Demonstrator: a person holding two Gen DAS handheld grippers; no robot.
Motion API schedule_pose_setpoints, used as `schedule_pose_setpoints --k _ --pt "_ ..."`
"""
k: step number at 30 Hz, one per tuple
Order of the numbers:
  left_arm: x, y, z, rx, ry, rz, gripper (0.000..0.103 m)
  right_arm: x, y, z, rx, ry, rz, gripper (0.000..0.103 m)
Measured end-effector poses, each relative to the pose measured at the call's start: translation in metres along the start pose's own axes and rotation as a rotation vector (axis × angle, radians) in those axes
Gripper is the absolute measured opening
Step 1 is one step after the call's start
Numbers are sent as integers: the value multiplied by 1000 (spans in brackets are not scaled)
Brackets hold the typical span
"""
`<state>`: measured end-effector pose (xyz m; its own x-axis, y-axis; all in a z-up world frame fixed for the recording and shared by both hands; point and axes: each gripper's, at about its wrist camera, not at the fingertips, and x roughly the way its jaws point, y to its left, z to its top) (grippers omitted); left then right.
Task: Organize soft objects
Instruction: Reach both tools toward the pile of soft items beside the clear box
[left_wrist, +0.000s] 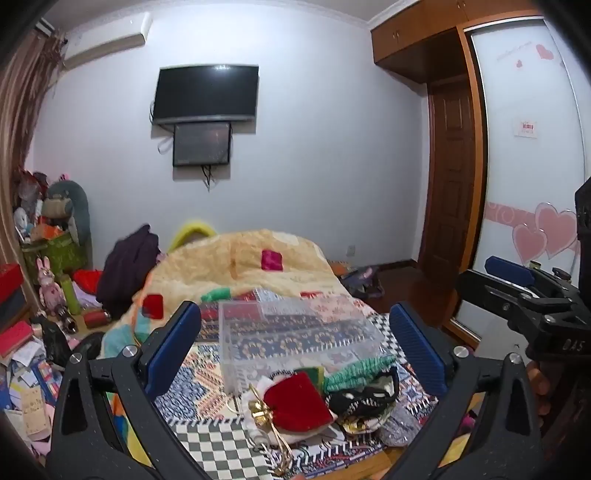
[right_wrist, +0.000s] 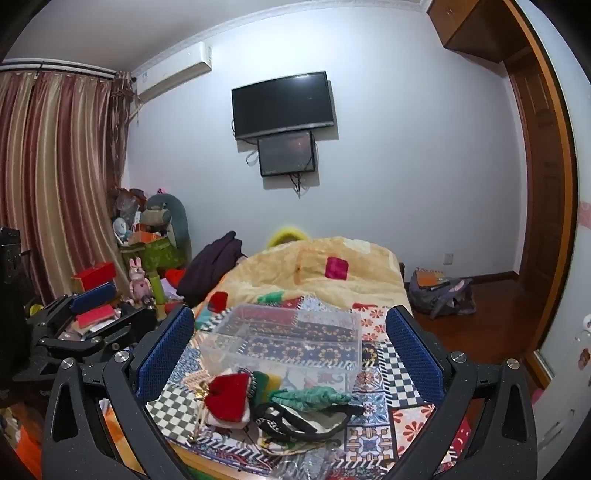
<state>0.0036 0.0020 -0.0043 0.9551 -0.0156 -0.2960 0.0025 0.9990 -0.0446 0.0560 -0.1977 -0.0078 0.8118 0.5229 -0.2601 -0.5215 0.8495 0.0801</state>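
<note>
On the bed (right_wrist: 388, 288), a heap of soft things lies just in front of an empty clear plastic box (right_wrist: 284, 339): a red plush hat (right_wrist: 227, 400), a green knitted piece (right_wrist: 314, 397) and a black patterned band (right_wrist: 295, 421), overlapping one another. The left gripper (left_wrist: 295, 350) and right gripper (right_wrist: 290, 350) both hover above the heap, fingers spread wide and holding nothing. These items look light and floppy and would sag when lifted. A pinch across a bunched middle, such as the hat's thick red body, seems the safest hold.
</note>
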Motion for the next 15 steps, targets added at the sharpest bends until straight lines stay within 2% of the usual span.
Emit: schedule_pose_setpoints --k 8,9,11,15 --pt "35 10 -32 -37 152 -46 103 29 -15 -30 6 141 -16 103" --pt "41 10 -37 -38 171 -45 101 33 -17 -37 2 164 -16 103" --pt "55 12 -52 -29 211 -42 89 39 -19 -44 1 197 -8 102" --pt "72 17 -66 -60 281 -56 84 50 -25 -61 19 276 25 94"
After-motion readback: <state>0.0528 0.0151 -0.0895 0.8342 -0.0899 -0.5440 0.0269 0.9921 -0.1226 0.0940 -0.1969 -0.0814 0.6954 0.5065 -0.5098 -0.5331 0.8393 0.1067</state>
